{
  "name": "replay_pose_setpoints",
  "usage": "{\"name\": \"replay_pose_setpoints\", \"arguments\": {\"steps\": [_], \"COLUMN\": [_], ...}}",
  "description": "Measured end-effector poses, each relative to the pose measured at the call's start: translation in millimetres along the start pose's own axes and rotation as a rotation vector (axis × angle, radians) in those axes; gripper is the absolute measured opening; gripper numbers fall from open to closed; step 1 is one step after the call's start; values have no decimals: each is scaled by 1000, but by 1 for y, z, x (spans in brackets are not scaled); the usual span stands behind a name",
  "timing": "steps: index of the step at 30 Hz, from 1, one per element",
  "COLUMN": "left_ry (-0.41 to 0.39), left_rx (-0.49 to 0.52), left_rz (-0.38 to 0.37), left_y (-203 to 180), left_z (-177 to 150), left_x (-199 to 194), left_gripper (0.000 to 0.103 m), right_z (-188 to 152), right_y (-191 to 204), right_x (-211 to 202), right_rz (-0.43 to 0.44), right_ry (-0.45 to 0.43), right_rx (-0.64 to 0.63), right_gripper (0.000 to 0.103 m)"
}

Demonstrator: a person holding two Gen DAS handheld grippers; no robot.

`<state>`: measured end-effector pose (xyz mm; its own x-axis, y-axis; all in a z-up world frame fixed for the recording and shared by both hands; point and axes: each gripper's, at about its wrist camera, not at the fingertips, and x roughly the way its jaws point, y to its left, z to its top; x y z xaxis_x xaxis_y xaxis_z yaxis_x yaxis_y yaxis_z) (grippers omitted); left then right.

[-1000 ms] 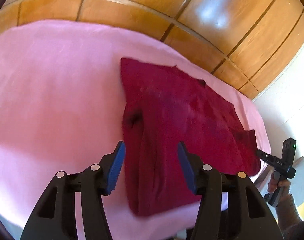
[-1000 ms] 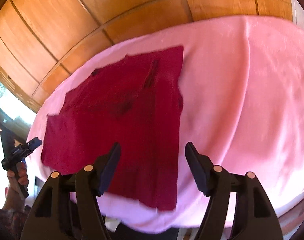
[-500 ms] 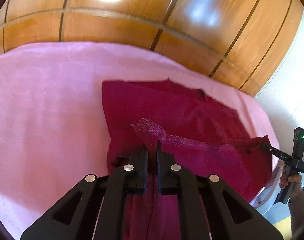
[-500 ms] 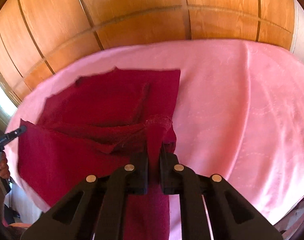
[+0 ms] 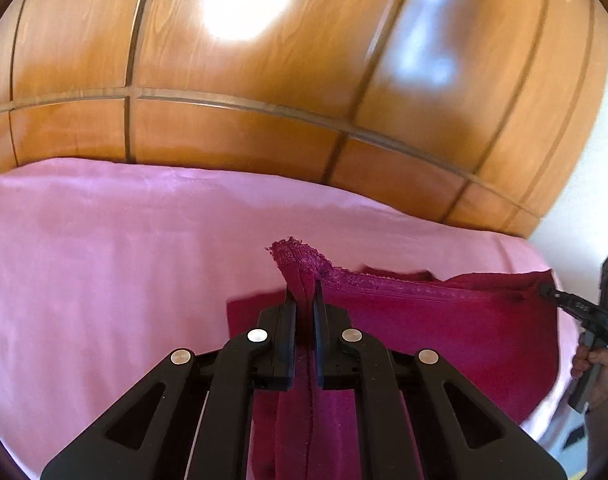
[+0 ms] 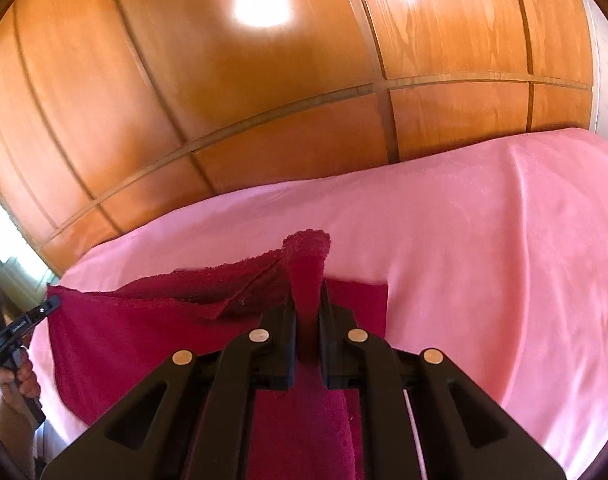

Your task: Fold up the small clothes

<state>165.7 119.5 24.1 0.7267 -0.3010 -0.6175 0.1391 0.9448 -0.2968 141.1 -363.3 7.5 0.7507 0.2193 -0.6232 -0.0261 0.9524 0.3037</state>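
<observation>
A dark red garment (image 5: 444, 320) lies on a pink sheet (image 5: 104, 260), its near edge lifted off the surface. My left gripper (image 5: 304, 286) is shut on one corner of that edge, and a lacy hem sticks up above the fingers. My right gripper (image 6: 307, 290) is shut on the other corner of the garment (image 6: 144, 332). The raised edge stretches taut between the two. Each wrist view shows the other gripper at its side: the right gripper (image 5: 548, 290) in the left view, the left gripper (image 6: 54, 303) in the right view, each held by a hand.
The pink sheet (image 6: 484, 240) covers a bed that runs up to a glossy wooden panel wall (image 5: 264, 80) behind it. A white wall (image 5: 584, 200) stands at the right of the left view. A bright window area (image 6: 8, 256) shows at the left edge of the right wrist view.
Both grippers went from open over the flat garment to shut on its near corners. They then lifted the edge and carried it toward the wooden wall, folding the cloth over.
</observation>
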Motion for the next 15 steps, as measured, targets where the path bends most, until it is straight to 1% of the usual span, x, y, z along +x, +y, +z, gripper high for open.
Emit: {"name": "replay_pose_setpoints", "arguments": {"steps": [3, 5, 7, 10, 12, 13, 14, 15], "left_ry": [35, 65, 108, 178, 213, 214, 212, 206], "left_rx": [-3, -8, -23, -28, -23, -28, -38, -59], "left_rz": [53, 88, 119, 167, 181, 180, 169, 157], "left_y": [7, 11, 17, 23, 25, 26, 28, 32], "left_z": [17, 25, 27, 21, 15, 13, 11, 9], "left_x": [39, 66, 91, 122, 133, 132, 129, 122], "left_gripper": [6, 6, 6, 6, 7, 9, 12, 19], "right_z": [16, 22, 23, 17, 15, 15, 16, 16], "right_y": [-4, -5, -9, -16, -21, -21, -22, -22], "right_x": [37, 62, 90, 117, 123, 120, 113, 106], "right_rz": [-25, -59, -80, -105, -99, -91, -75, -66], "right_ry": [19, 46, 94, 160, 185, 181, 167, 153], "right_rx": [15, 12, 17, 0, 6, 13, 20, 20], "right_gripper": [7, 7, 7, 9, 17, 31, 38, 43]}}
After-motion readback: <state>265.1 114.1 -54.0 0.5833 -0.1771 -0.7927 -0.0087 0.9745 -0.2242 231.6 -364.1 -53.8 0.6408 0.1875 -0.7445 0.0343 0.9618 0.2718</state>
